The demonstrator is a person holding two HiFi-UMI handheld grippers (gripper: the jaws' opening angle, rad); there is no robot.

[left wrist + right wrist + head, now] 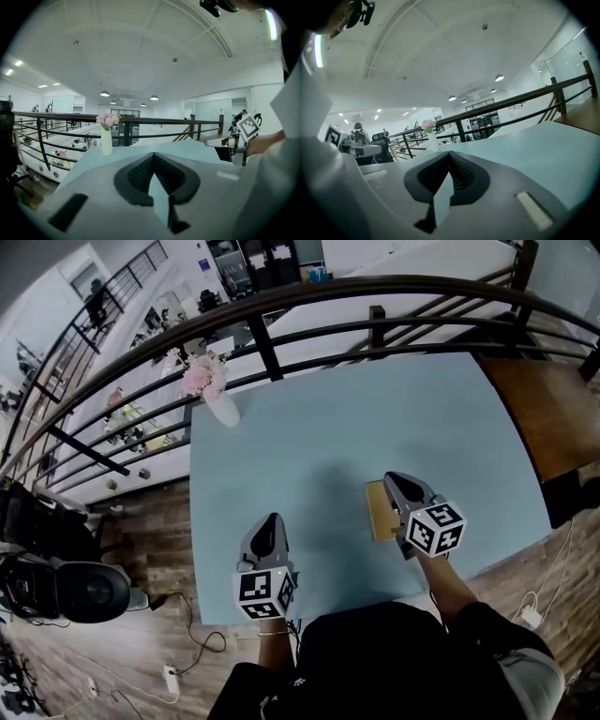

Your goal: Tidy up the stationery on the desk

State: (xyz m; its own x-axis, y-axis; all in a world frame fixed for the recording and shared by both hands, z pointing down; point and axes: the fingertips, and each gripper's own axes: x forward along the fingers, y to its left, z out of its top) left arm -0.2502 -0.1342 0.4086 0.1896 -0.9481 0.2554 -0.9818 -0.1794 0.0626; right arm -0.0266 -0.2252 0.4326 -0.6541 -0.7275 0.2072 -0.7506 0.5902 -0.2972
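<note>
A flat tan box lies on the light blue table near its front edge, partly hidden under my right gripper. That gripper hovers above the box, pointing away from me over the table, jaws shut with nothing between them. My left gripper is held over the table's front left part, also shut and holding nothing. In the left gripper view the right gripper shows at the right, above the tabletop. No loose stationery is visible on the table.
A white vase of pink flowers stands at the table's far left corner. A dark railing runs behind the table. A brown wooden surface adjoins on the right; black equipment and cables sit on the floor at left.
</note>
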